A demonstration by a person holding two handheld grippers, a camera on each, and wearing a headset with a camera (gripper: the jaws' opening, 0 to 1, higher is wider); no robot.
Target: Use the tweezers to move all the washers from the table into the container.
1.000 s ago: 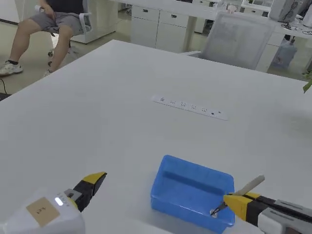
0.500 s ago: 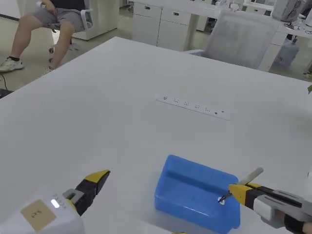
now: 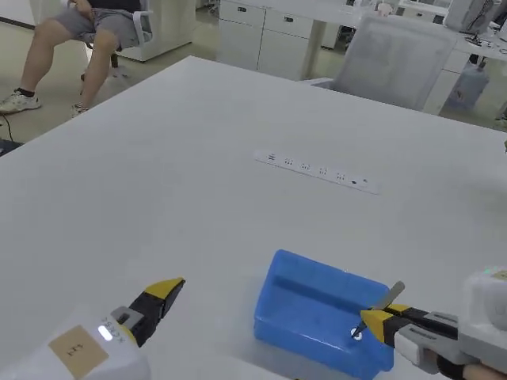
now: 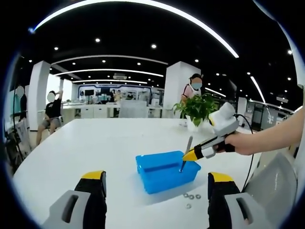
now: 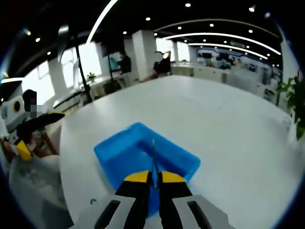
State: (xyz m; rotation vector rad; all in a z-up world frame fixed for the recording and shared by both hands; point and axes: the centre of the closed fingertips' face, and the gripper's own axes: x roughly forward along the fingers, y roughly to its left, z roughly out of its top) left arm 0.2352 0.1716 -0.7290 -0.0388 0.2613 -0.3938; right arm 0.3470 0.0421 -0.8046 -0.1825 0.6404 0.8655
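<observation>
A blue container [image 3: 309, 305] stands on the white table [image 3: 198, 158] near its front edge. My right gripper [image 3: 379, 321] is shut on thin metal tweezers [image 3: 374, 313], whose tip hangs over the container's right inside; a small ring seems to sit at the tip. In the right gripper view the tweezers [image 5: 154, 155] point down into the container [image 5: 128, 150] from between the shut right gripper [image 5: 153, 175]. My left gripper [image 3: 165, 294] is open, left of the container. Three washers [image 4: 190, 196] lie on the table before the container [image 4: 157, 171], near the left gripper [image 4: 157, 175].
A white power strip [image 3: 317, 170] lies mid-table. An office chair [image 3: 388, 59] stands at the far edge, and a person [image 3: 71, 32] sits at the back left. A potted plant [image 4: 195, 109] stands on the table's far side.
The tweezers' tip has shifted from the container's near right rim to above its inside, and the tweezers stand steeper. The left gripper has stayed open in place.
</observation>
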